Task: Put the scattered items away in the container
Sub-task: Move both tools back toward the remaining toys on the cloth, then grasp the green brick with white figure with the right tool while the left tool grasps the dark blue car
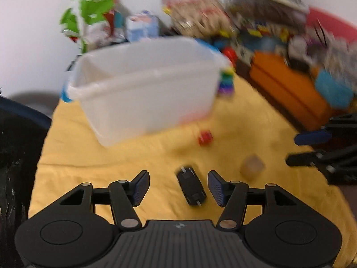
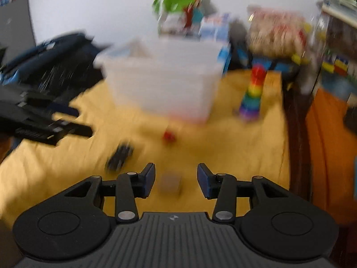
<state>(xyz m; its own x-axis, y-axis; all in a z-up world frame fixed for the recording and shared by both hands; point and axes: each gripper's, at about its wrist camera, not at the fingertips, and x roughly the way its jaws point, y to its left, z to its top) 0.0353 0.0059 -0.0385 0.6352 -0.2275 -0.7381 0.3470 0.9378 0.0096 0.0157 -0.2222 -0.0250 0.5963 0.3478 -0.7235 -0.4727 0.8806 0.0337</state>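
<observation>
A white translucent plastic bin (image 1: 142,89) stands on the yellow cloth (image 1: 89,156); it also shows in the right wrist view (image 2: 162,82). A small black toy car (image 1: 190,187) lies between the fingers of my open left gripper (image 1: 178,188), nearer the right finger. A tan wooden cube (image 2: 170,184) lies between the fingers of my open right gripper (image 2: 176,181). A small red item (image 1: 204,137) lies in front of the bin. The cube (image 1: 252,166), the car (image 2: 119,157) and the red item (image 2: 169,136) show in both views. Both views are motion-blurred.
A rainbow stacking toy (image 2: 252,93) stands right of the bin. Snack bags and boxes (image 1: 196,17) crowd the back. An orange box (image 1: 287,89) sits at the right. A dark bag (image 2: 51,67) lies at the cloth's left edge. The right gripper (image 1: 323,151) shows in the left wrist view.
</observation>
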